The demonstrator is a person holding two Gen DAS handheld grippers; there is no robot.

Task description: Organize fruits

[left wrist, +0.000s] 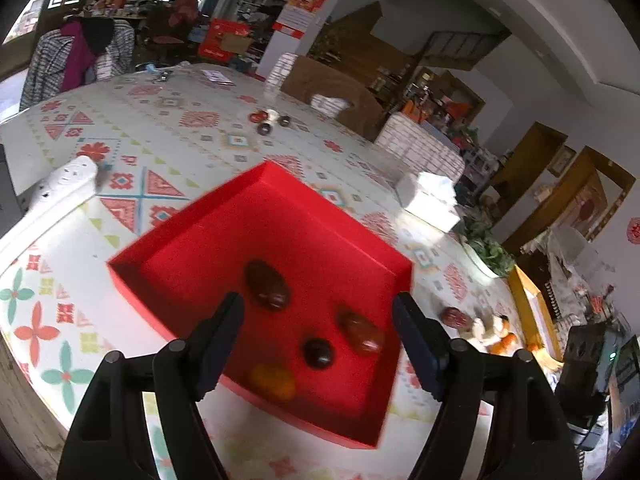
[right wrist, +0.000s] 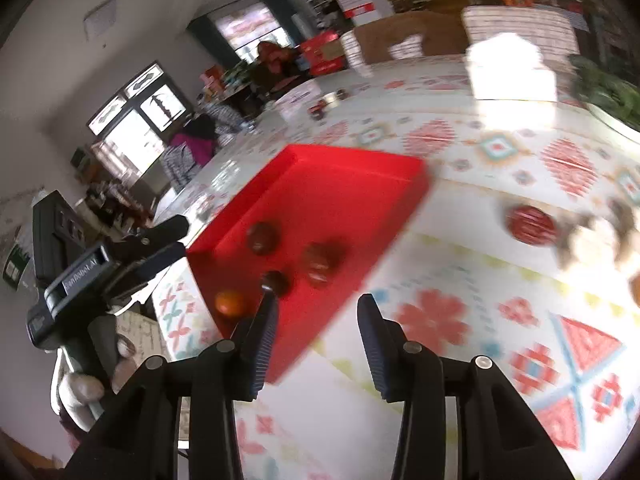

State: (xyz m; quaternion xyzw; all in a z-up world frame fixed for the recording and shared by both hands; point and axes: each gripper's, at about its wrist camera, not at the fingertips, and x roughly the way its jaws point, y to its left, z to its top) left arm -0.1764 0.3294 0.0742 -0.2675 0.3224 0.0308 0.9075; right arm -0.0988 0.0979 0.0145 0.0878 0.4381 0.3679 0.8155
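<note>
A red tray (left wrist: 280, 216) sits on the patterned table (left wrist: 168, 128), holding three dark fruits and one orange fruit (left wrist: 274, 381) at its 6 o'clock edge. Another dark red fruit (left wrist: 454, 316) lies on the table at the tray's 3 o'clock. The left tongs (left wrist: 318, 312) and right tongs (right wrist: 316, 312) both hover spread apart, gripping nothing.

A patterned table (left wrist: 168, 128) is carrying a red box (left wrist: 208, 224); beyond it a tissue pack (left wrist: 430, 198) is sitting, and beside it what looks like a date (left wrist: 454, 316).
</note>
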